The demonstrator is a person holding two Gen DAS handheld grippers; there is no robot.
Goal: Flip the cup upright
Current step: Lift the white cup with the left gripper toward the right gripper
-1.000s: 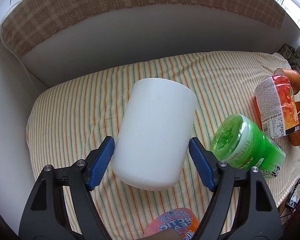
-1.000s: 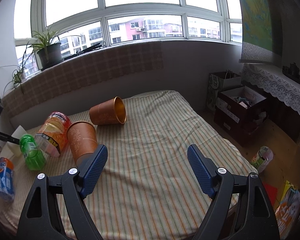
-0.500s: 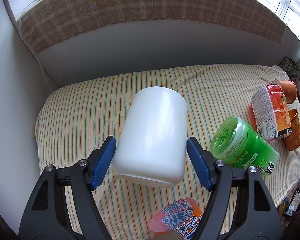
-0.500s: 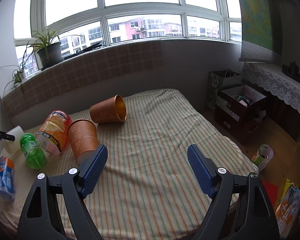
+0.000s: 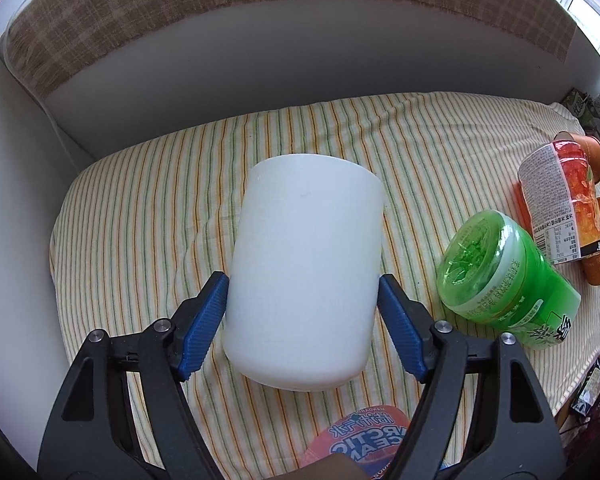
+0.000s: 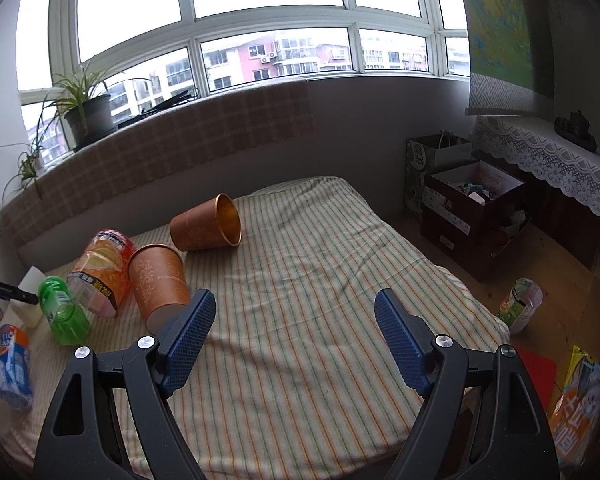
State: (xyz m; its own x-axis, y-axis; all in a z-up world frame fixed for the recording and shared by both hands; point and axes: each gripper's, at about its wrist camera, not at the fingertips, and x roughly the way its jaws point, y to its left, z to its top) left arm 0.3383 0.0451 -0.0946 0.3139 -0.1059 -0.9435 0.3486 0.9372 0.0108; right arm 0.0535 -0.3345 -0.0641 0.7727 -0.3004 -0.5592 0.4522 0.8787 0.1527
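Observation:
A plain white cup [image 5: 304, 268] is held between the blue pads of my left gripper [image 5: 302, 326], which is shut on it near its closed base. The cup tilts away from the camera over the striped cloth [image 5: 140, 216]; its mouth faces away and is hidden. In the right wrist view the same cup [image 6: 30, 284] shows small at the far left. My right gripper [image 6: 296, 340] is open and empty above the cloth's near part. Two copper cups lie on their sides: one [image 6: 206, 224] with its mouth showing, one [image 6: 158, 280] nearer my right gripper.
A green jar [image 5: 504, 280], an orange-red jar [image 5: 560, 208] and a blue-orange can [image 6: 12, 360] lie on the cloth. A padded ledge [image 6: 160, 152] and walls close the far side. Boxes [image 6: 472, 208] and bags stand on the floor to the right.
My left gripper has closed in on the white cup until both pads touch it, and has lifted and tilted it slightly. The right gripper has not moved.

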